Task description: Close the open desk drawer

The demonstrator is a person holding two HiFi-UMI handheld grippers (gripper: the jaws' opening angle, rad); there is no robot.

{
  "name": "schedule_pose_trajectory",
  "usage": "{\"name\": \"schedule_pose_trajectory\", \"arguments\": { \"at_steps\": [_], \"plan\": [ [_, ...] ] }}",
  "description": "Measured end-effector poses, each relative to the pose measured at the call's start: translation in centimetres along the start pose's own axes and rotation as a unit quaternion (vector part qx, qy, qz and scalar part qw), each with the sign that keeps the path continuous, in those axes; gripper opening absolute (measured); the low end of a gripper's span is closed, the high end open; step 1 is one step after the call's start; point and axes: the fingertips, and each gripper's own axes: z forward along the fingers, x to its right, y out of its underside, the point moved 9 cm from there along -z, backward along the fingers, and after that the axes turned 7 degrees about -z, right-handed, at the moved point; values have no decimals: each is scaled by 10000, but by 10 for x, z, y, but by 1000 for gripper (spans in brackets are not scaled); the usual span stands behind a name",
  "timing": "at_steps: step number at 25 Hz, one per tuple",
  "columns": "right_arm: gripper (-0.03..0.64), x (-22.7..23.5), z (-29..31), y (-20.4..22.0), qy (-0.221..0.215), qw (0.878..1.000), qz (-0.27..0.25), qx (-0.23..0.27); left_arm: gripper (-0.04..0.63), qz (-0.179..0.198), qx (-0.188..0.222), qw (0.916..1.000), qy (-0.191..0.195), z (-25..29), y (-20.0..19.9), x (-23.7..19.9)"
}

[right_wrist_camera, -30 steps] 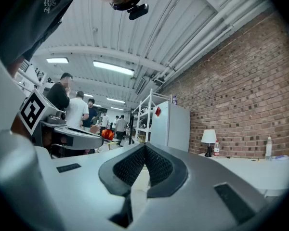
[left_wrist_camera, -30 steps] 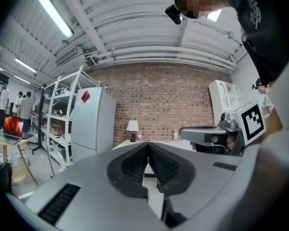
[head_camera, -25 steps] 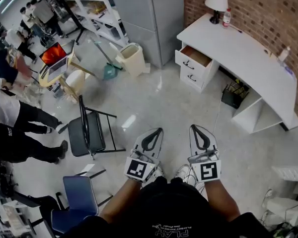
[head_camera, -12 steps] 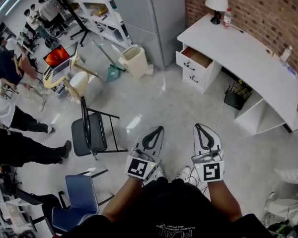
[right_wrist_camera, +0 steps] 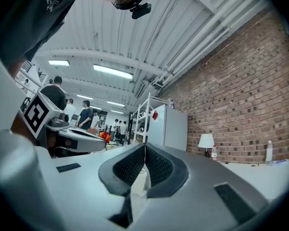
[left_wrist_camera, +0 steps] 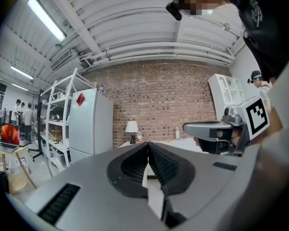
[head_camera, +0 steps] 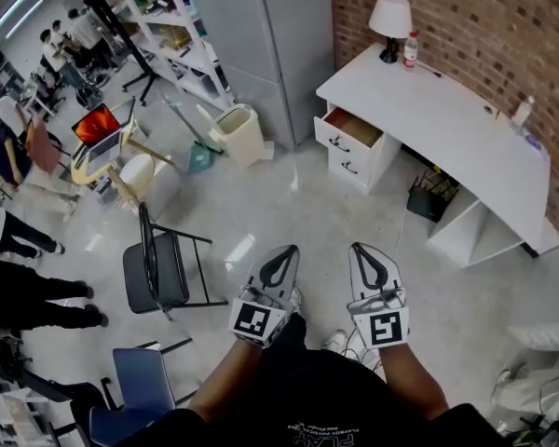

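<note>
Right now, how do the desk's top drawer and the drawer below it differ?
The top drawer is pulled out, its brown inside showing; the lower drawer is pushed in, its inside hidden. The top drawer's front stands forward of the lower drawer's front. Both have white fronts with a dark handle and sit in the same end of the white desk.

A red brick wall (head_camera: 466, 26) is seen behind a white curved desk (head_camera: 447, 110), and a table lamp (head_camera: 388, 17) is stood at the desk's far end. A grey refrigerator (head_camera: 261, 45) is set beside white shelving (head_camera: 158, 17). On the pale, glossy floor (head_camera: 298, 203) a beige waste bin (head_camera: 239, 133), a black folding chair (head_camera: 158, 268) and a blue chair (head_camera: 135, 380) are placed. Fluorescent tubes (left_wrist_camera: 45, 18) are mounted under a white ribbed ceiling (left_wrist_camera: 135, 23).
</note>
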Motion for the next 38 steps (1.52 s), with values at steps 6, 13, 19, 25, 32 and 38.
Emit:
{"name": "schedule_pose_trajectory", "arguments": {
  "at_steps": [6,13,19,25,32,38],
  "plan": [
    [28,10,45,8,56,9999,104,-85,8,-9,73,9998,169,41,-3,-36],
    [28,18,115,18,213,9989,253,-342,8,-60,59,9989,462,84,-13,-98],
    [28,15,163,25,469,9969,356,-525,8,11,-63,9974,720,107,-14,-147],
    [28,14,188,30,595,9954,207,-723,8,-110,-130,9963,843,126,-13,-179],
    [28,37,214,52,701,9926,237,-958,8,-142,-228,9939,1066,171,-6,-193],
    [28,73,241,78,703,9930,162,-938,8,-98,-362,9932,1106,223,1,-200]
  ]
}}
